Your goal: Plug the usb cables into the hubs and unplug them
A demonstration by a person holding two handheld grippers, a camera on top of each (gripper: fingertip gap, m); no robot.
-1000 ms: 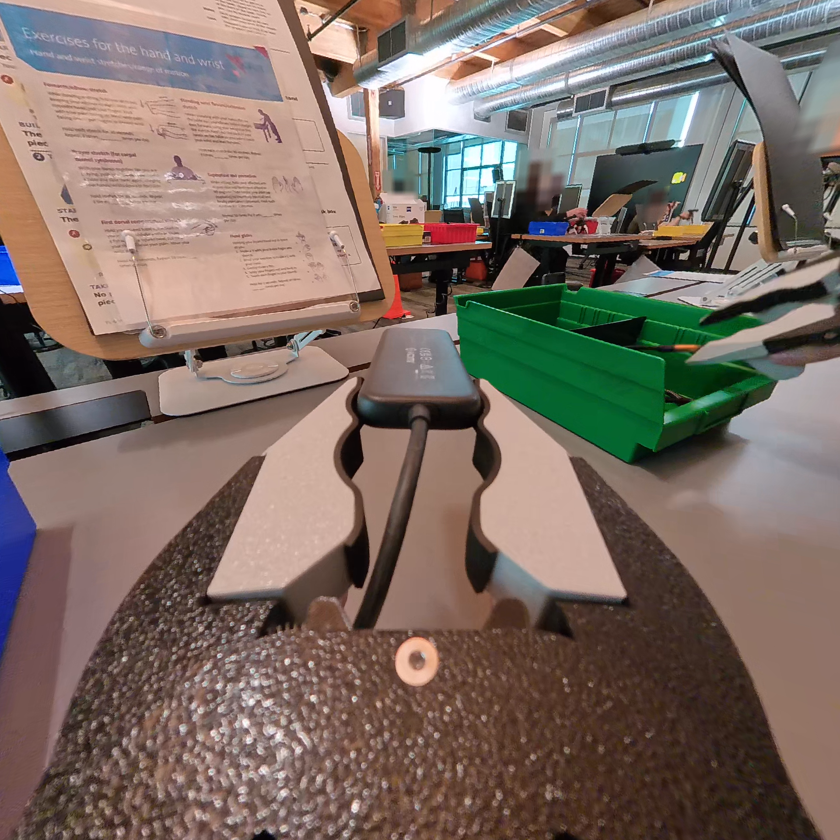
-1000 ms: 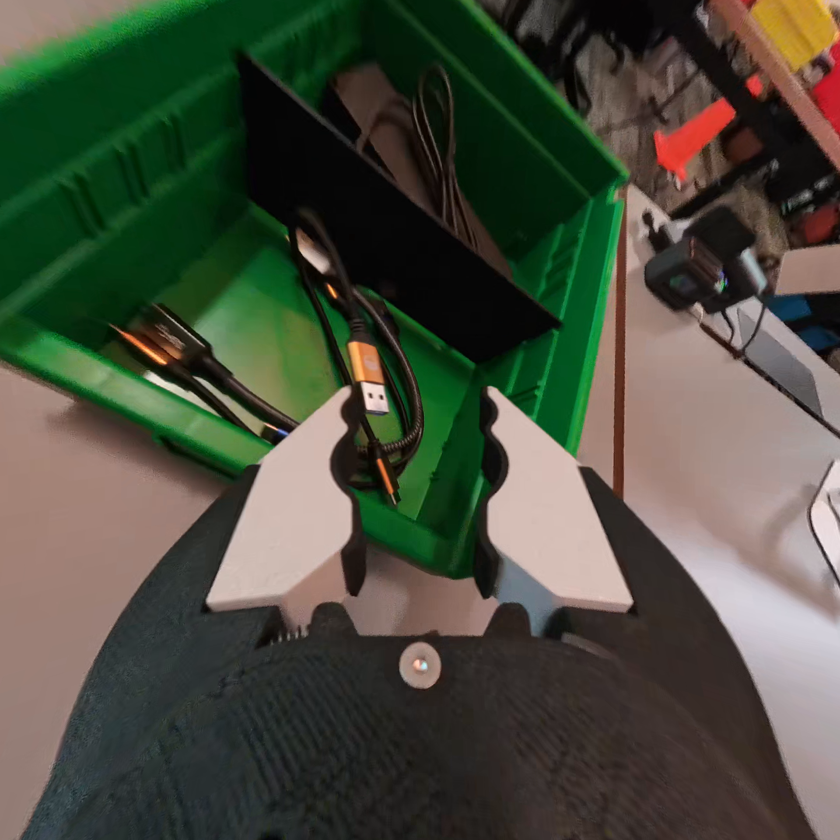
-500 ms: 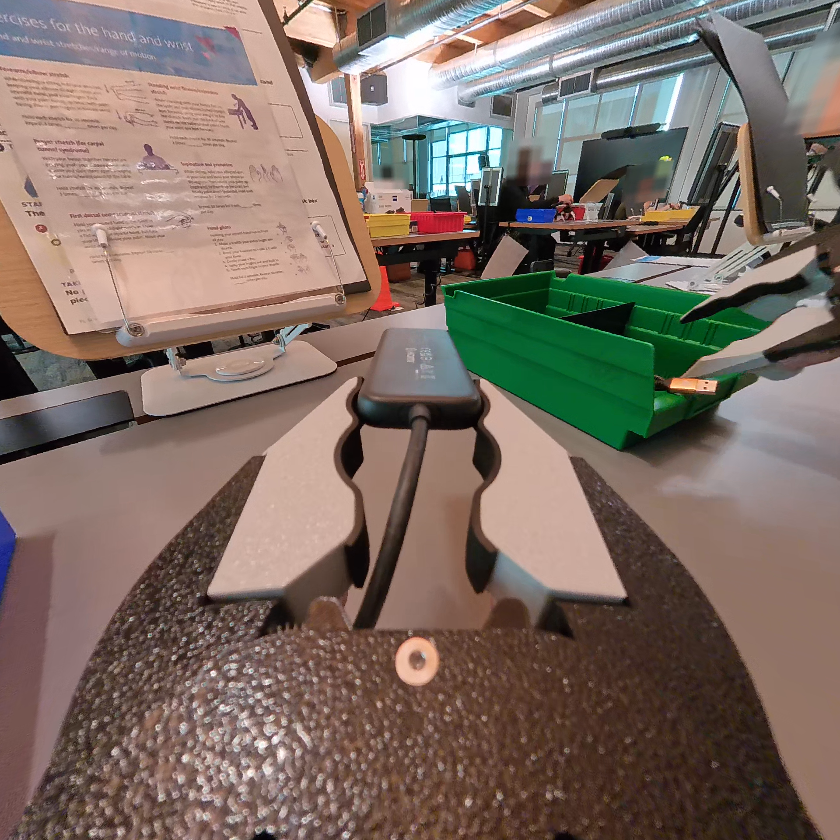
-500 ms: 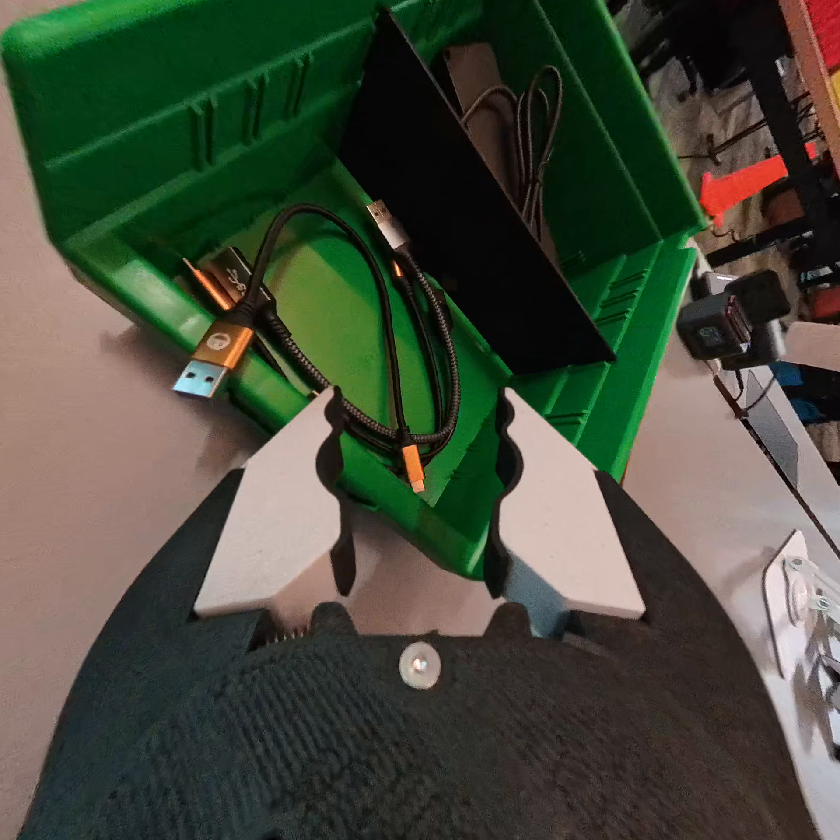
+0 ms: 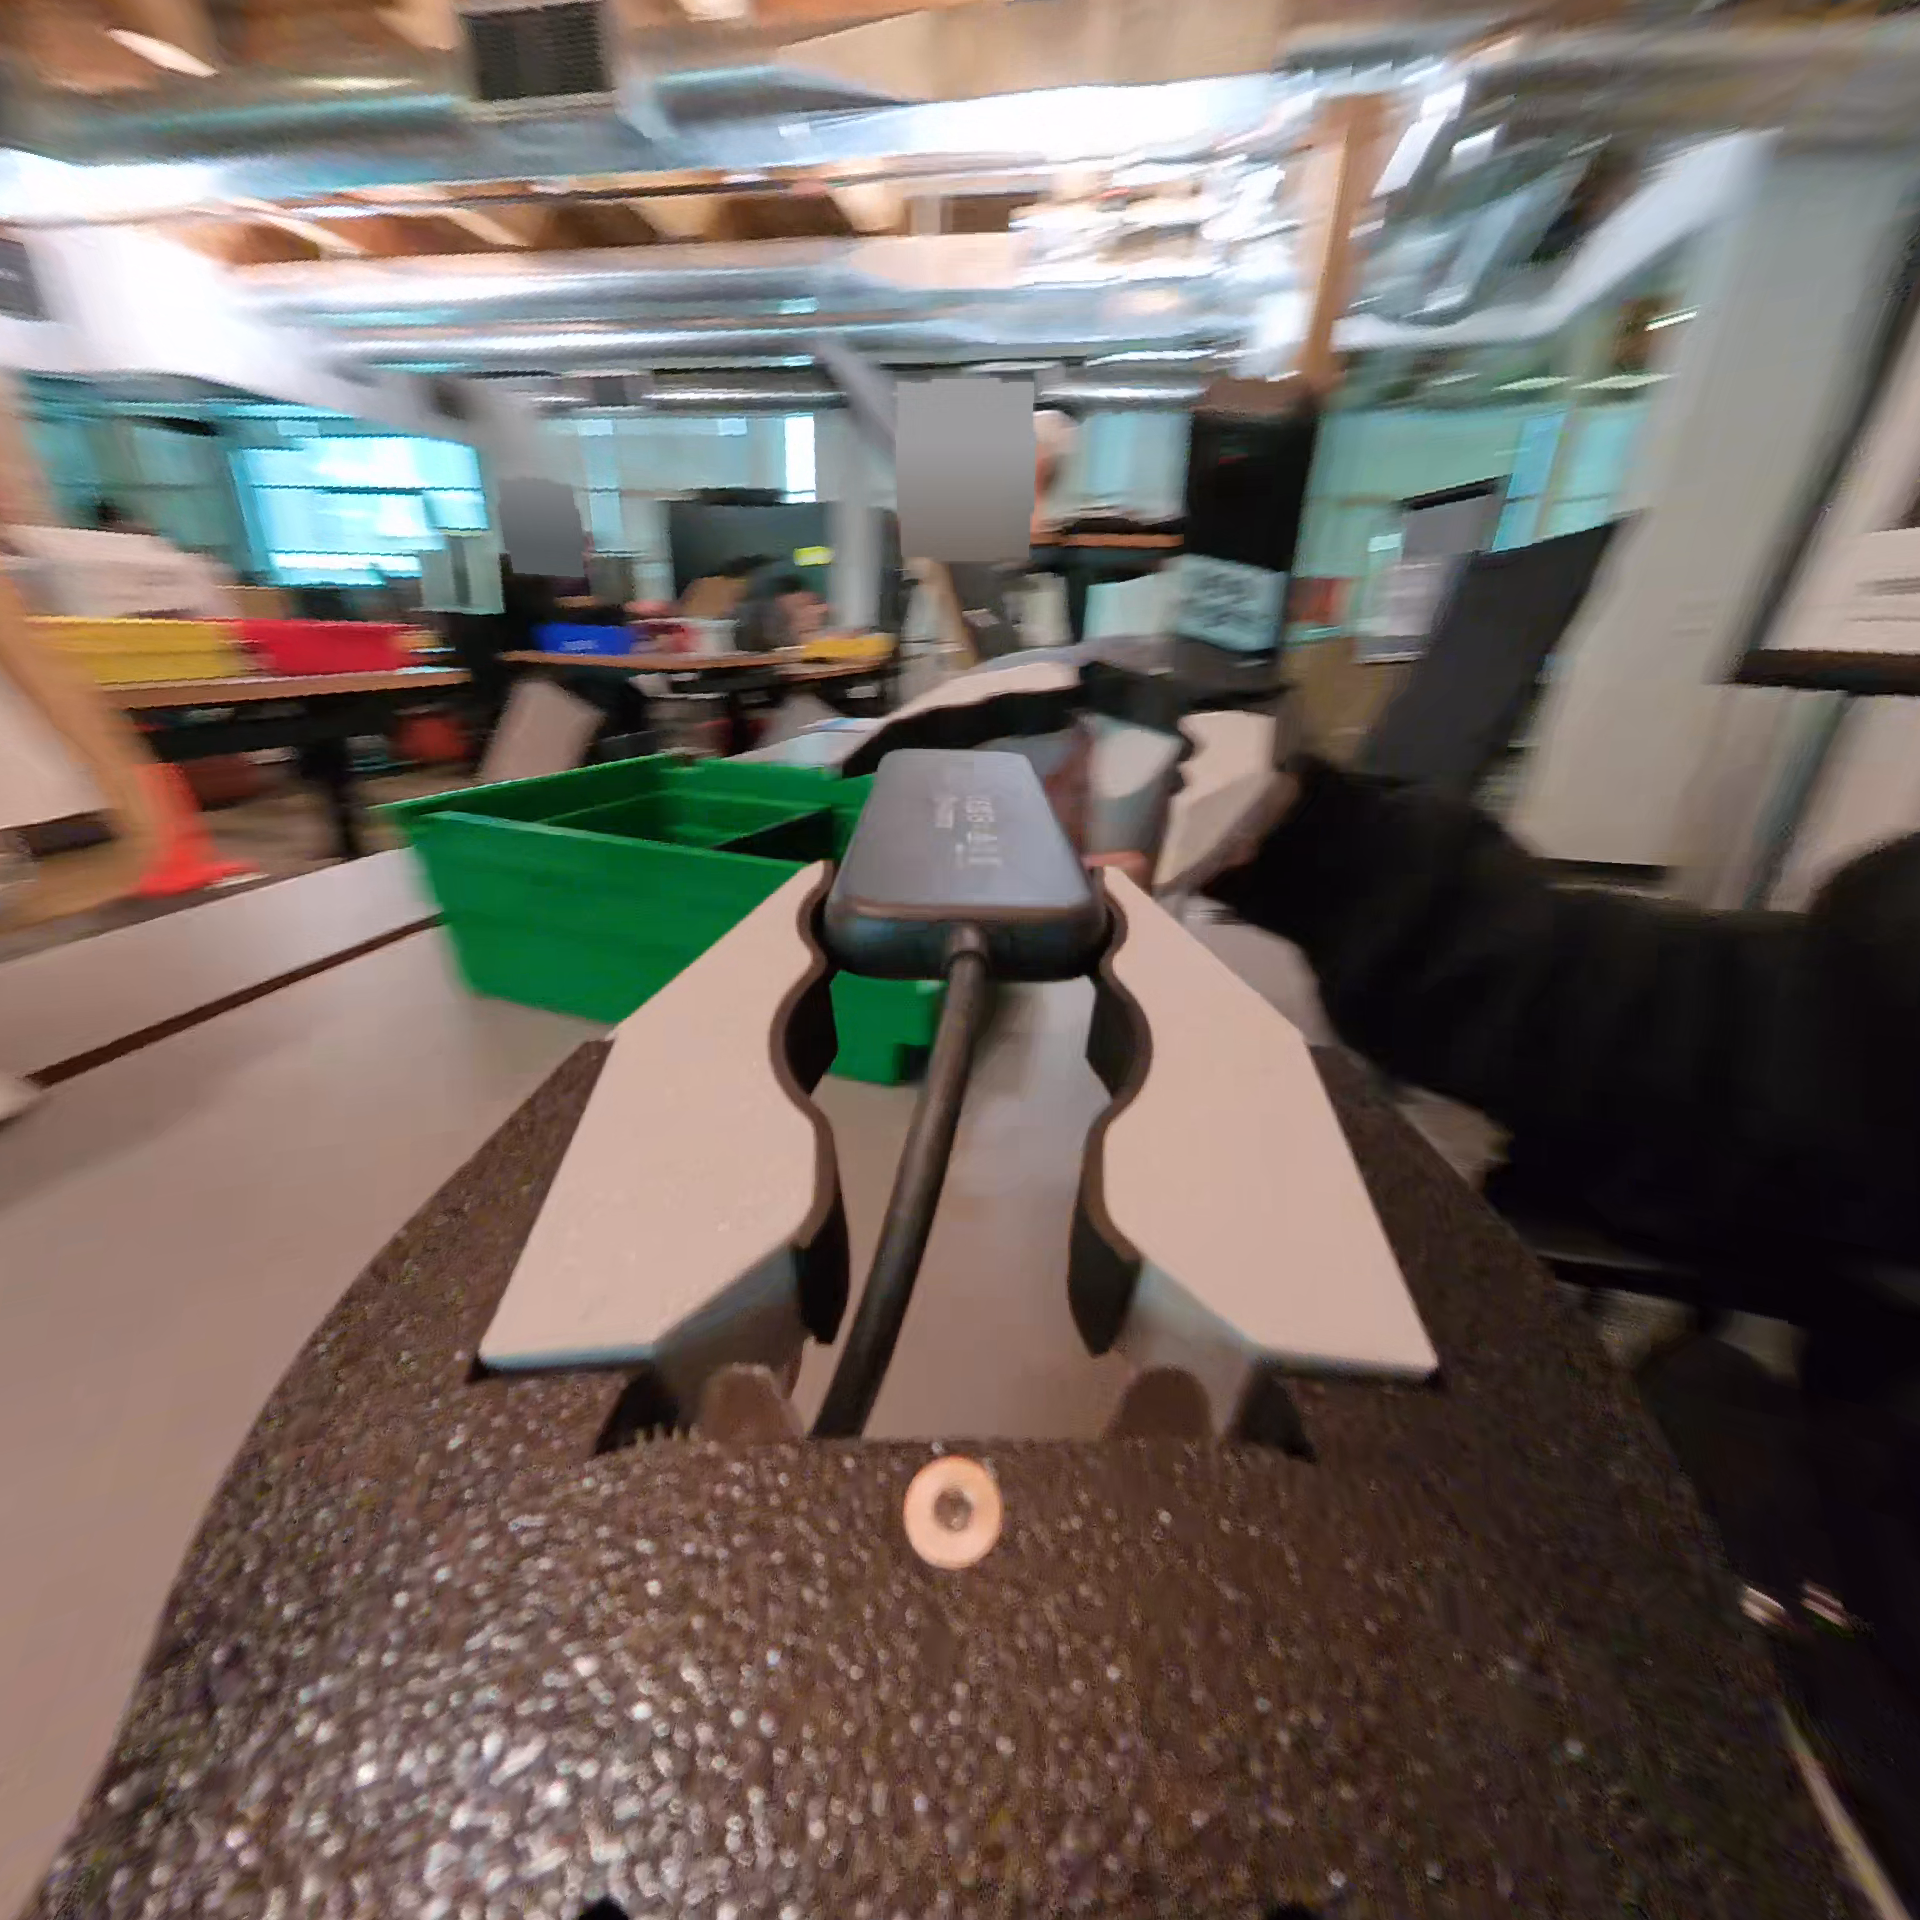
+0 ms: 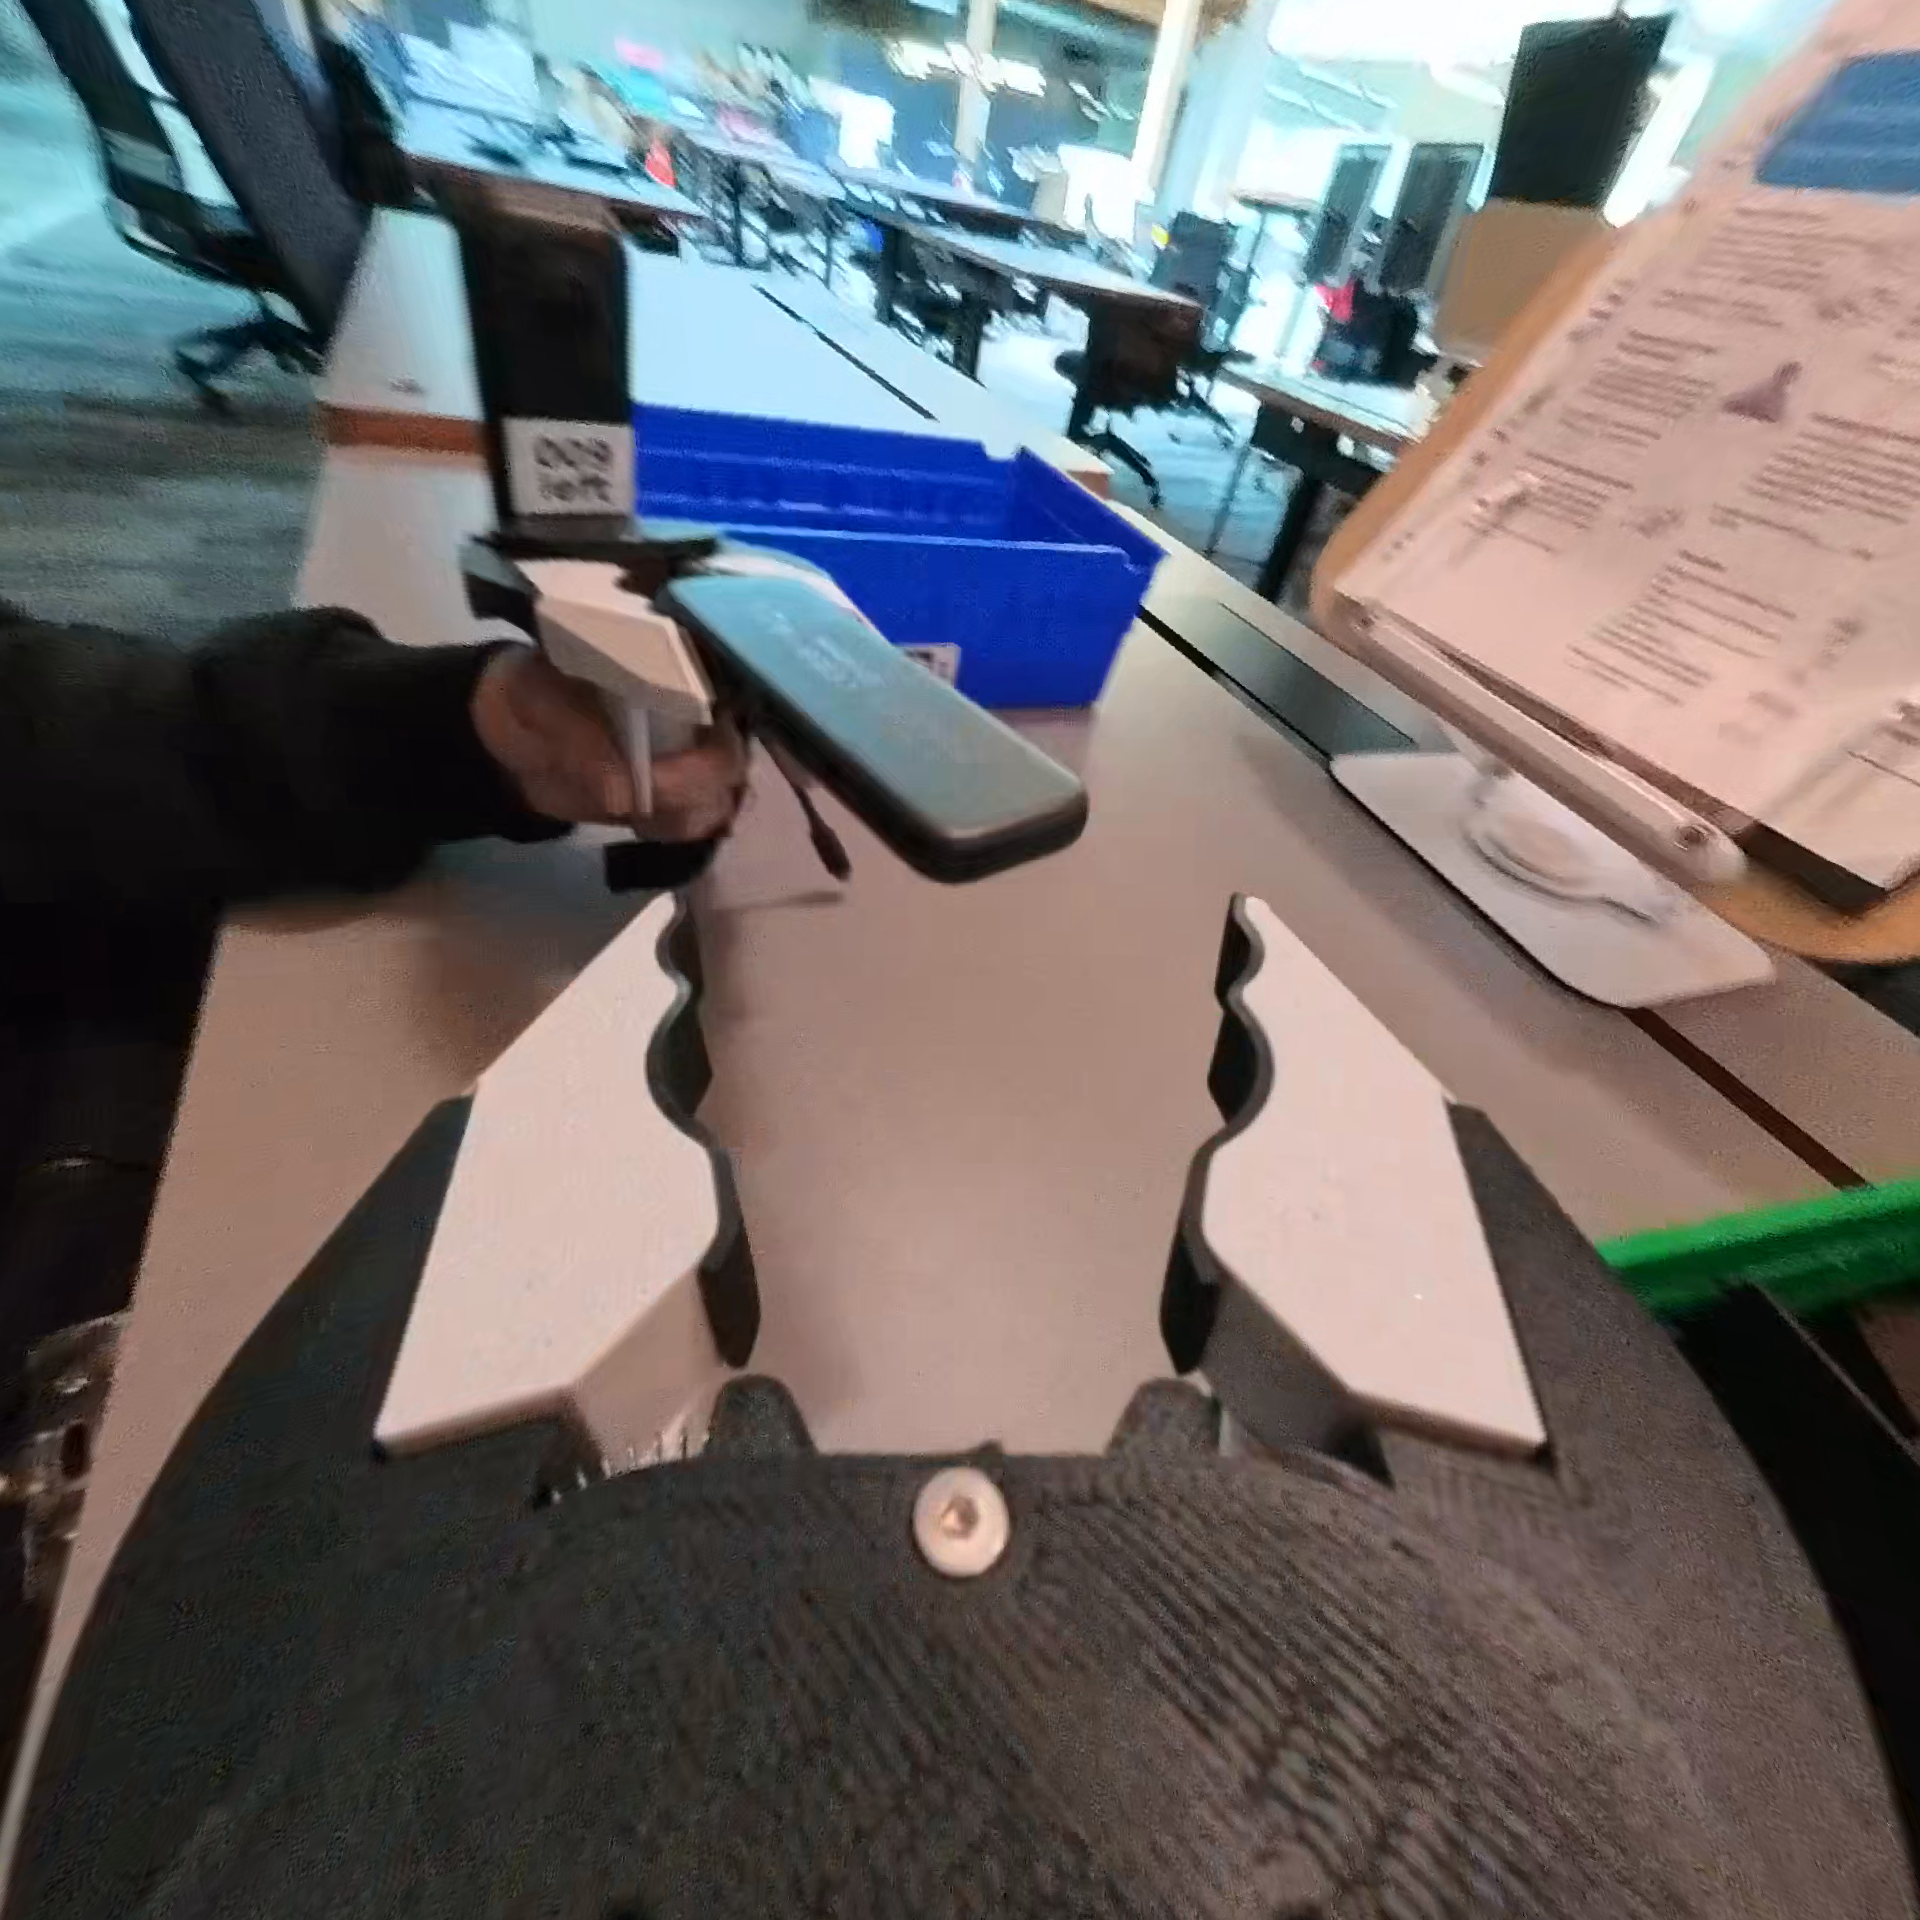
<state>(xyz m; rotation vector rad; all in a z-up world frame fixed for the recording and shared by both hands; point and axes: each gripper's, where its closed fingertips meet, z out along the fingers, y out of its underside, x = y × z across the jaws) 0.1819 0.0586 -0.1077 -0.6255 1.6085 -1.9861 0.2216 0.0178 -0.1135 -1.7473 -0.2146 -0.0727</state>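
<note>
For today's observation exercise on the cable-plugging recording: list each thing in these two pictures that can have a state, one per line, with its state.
left gripper: shut on the hub.
hub: held off the table, no cable plugged in that shows.
right gripper: open, empty.
green bin: open-topped, on the table, contents hidden.
blue bin: open-topped, on the table.
document stand: tilted, a sheet clipped on.

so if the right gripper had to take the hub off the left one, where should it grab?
Probably the free far end of the USB hub, coming end-on with fingers across its narrow flat sides. The left gripper clamps the cable end, so only that half is clear.
</note>
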